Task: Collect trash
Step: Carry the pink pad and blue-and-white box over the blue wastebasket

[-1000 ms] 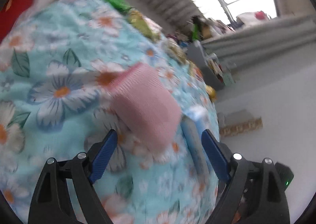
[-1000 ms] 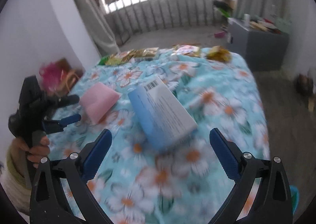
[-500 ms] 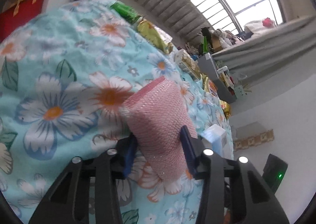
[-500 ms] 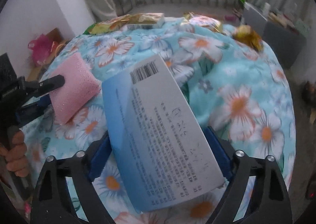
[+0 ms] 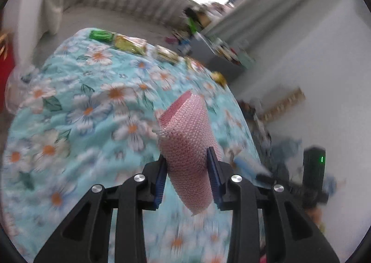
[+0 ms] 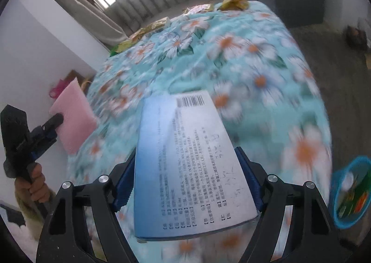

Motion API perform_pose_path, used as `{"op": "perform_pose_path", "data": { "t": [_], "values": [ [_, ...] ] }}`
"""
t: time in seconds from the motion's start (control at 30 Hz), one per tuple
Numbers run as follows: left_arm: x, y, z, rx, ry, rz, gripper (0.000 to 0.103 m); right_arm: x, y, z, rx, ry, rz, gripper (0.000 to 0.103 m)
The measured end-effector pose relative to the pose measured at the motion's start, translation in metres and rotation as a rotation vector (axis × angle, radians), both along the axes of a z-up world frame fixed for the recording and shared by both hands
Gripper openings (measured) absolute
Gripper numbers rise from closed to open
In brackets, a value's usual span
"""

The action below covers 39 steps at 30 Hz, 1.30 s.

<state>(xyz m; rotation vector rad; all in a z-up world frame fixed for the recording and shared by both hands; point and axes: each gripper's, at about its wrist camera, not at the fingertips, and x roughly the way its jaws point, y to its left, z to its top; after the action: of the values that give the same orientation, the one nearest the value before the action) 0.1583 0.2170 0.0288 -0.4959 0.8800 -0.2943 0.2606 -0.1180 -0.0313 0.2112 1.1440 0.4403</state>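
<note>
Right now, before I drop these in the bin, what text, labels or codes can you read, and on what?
Blue-and-white box, pinched in the closing right gripper: a barcode near its far edge and columns of printed Chinese text, too small and blurred to quote.
Pink sponge, pinched in the closing left gripper: no text.
Snack wrappers at the far edge of the floral bedspread: print blurred, unreadable.

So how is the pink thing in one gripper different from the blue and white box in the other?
The pink sponge is small, soft-looking and textured; the blue-and-white box is larger, flat-sided and printed with text and a barcode. The sponge sits in the left gripper, the box in the right gripper. Both are pinched between closing fingers.
</note>
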Motion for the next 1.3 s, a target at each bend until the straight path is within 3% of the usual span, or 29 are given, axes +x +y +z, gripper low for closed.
{"op": "perform_pose_path", "data": {
  "t": [0.17,0.3,0.6,0.8,1.03,1.3],
  "values": [
    [-0.041,-0.025,-0.003,0.145,0.063,-0.177,0.033,-0.057,-0.015,-0.002,0.024,0.008,-0.052,0.073],
    [-0.051,-0.055,-0.020,0.230,0.081,-0.212,0.035,-0.081,-0.013,-0.017,-0.025,0.018,-0.083,0.073],
    [-0.038,-0.107,-0.036,0.193,0.031,-0.188,0.035,-0.089,-0.011,-0.028,-0.007,0.038,-0.133,0.073],
    [-0.031,-0.126,-0.037,0.235,-0.002,-0.174,0.035,-0.094,-0.013,-0.032,-0.013,0.034,-0.137,0.073],
    [-0.019,-0.141,-0.037,0.225,-0.022,-0.171,0.035,-0.091,-0.008,-0.031,-0.043,0.014,-0.110,0.076],
    [-0.014,-0.162,-0.033,0.311,-0.074,-0.204,0.033,-0.088,-0.005,-0.034,-0.050,0.002,-0.088,0.072]
  ]
}}
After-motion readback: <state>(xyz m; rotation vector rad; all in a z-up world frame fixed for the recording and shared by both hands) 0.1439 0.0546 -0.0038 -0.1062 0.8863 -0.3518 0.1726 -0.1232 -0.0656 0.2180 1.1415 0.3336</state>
